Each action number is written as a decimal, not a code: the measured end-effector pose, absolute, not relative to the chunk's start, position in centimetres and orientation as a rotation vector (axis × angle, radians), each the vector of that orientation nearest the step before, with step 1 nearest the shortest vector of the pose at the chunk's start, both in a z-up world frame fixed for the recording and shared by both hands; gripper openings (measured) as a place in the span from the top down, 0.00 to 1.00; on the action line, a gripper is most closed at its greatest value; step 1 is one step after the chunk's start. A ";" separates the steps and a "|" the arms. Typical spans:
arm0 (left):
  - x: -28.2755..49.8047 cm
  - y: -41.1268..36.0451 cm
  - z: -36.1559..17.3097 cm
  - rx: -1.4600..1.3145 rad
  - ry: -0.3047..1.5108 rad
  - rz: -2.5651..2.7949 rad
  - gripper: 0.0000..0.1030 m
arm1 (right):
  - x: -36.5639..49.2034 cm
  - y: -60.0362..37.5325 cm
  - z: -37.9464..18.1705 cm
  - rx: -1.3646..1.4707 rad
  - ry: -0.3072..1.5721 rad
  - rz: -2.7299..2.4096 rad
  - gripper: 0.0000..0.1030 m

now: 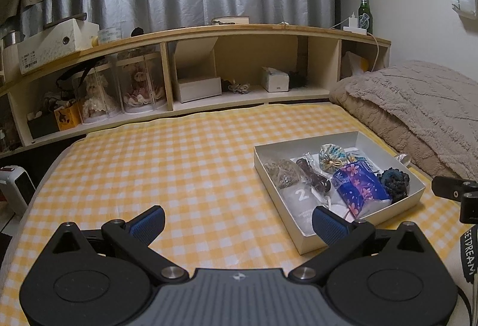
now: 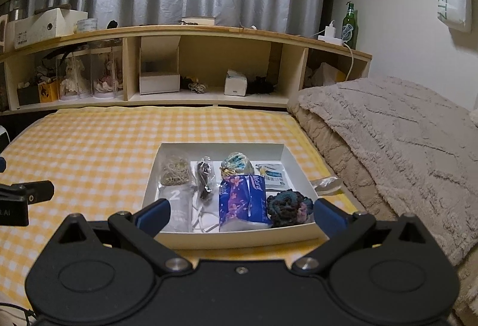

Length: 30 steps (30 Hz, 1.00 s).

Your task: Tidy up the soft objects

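while both tools hang over the bed, nothing is in their grip. the left tool point(image 1: 239, 221) has its blue fingers point(image 1: 149, 221) wide apart above the yellow checked sheet point(image 1: 149, 161), and the right tool point(image 2: 239, 214) has its fingers wide apart too, right at the near edge of the white box point(image 2: 239, 236). the white box sits on the sheet on the right side of the bed, near a fluffy beige blanket point(image 2: 388, 132). inside the box lie soft little things. a bag of rubber bands point(image 2: 175, 170) is at the far left, and a grey pack with a 2 on it point(image 2: 177, 206) is near it. a dark thing in a clear bag point(image 2: 204, 176) lies next to them. a small blue and green pouch point(image 2: 237, 163) sits at the far side, with a blue flower tissue pack point(image 2: 242, 200) in front of it. a dark knitted scrunchie point(image 2: 289, 206) is at the near right corner. far behind the bed stands a wooden shelf point(image 2: 209, 30) with a green bottle point(image 2: 349, 24) on top at the right.
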<state>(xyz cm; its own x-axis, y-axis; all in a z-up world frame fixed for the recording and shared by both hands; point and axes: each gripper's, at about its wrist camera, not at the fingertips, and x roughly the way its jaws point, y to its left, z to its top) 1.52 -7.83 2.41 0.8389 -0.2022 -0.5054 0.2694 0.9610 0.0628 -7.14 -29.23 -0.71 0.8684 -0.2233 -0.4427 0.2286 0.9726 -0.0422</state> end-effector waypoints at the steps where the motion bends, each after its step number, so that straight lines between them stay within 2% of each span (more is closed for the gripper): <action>1: 1.5 -7.8 2.4 0.132 0.519 -0.251 0.00 | -7.2 -29.3 -0.7 0.013 0.461 -0.236 0.00; 30: 1.4 -7.7 2.4 0.130 0.516 -0.254 0.00 | -7.3 -29.2 -0.8 0.012 0.458 -0.227 0.00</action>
<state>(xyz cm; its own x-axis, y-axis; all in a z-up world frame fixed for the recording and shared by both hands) 1.41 -7.69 2.36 0.8392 -0.2067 -0.5030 0.2721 0.9604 0.0594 -7.33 -29.23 -0.75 0.8720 -0.2150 -0.4397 0.2203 0.9746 -0.0397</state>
